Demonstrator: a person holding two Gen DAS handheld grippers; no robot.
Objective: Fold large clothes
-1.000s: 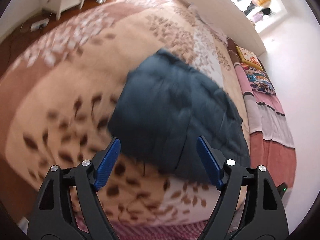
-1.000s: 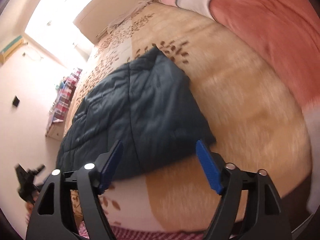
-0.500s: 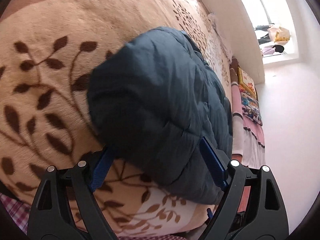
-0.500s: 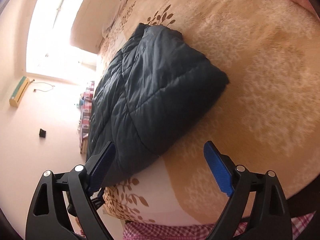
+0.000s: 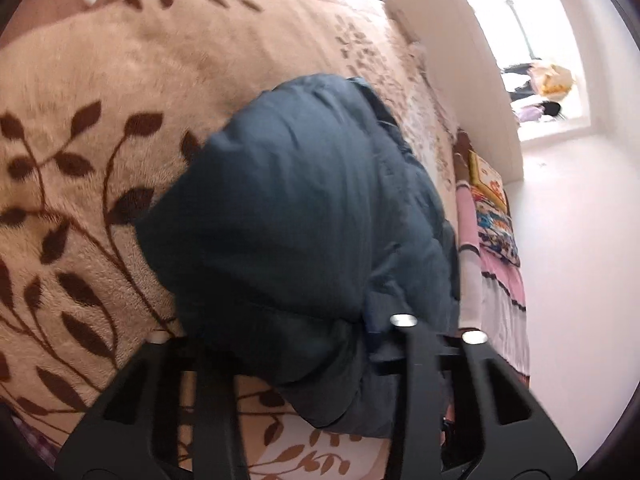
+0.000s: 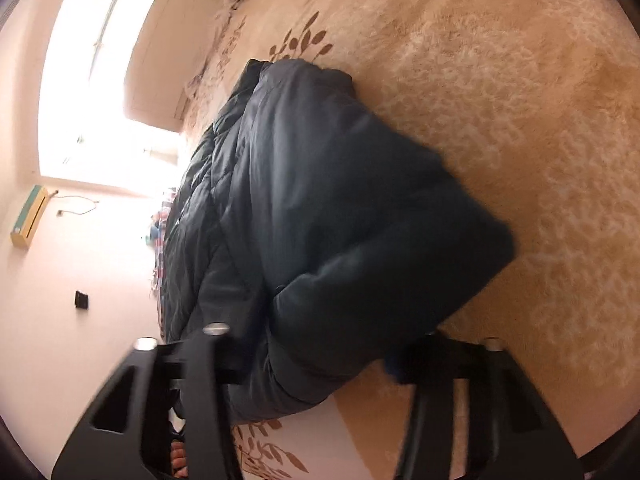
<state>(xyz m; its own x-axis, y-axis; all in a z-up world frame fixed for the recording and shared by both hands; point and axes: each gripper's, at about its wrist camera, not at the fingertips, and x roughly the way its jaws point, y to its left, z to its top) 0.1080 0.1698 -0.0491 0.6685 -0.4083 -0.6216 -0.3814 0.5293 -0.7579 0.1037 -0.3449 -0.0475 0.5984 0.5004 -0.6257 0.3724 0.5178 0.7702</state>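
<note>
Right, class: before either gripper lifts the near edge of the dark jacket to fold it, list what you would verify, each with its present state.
1. Jacket lies on the blanket: ok.
2. Left gripper straddles the near edge: ok.
3. Right gripper straddles the near edge: ok.
4. Both grippers shut on fabric: cannot tell, fingertips hidden.
5. Only the top layer caught: cannot tell.
6. Bare blanket beyond the jacket for the fold: ok.

both wrist views look close along the bed (image 5: 120, 80), sharing the dark jacket (image 5: 288, 220) (image 6: 340, 200)

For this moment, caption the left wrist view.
Left hand-held gripper straddling the near edge of a dark blue padded jacket on a leaf-print blanket.
</note>
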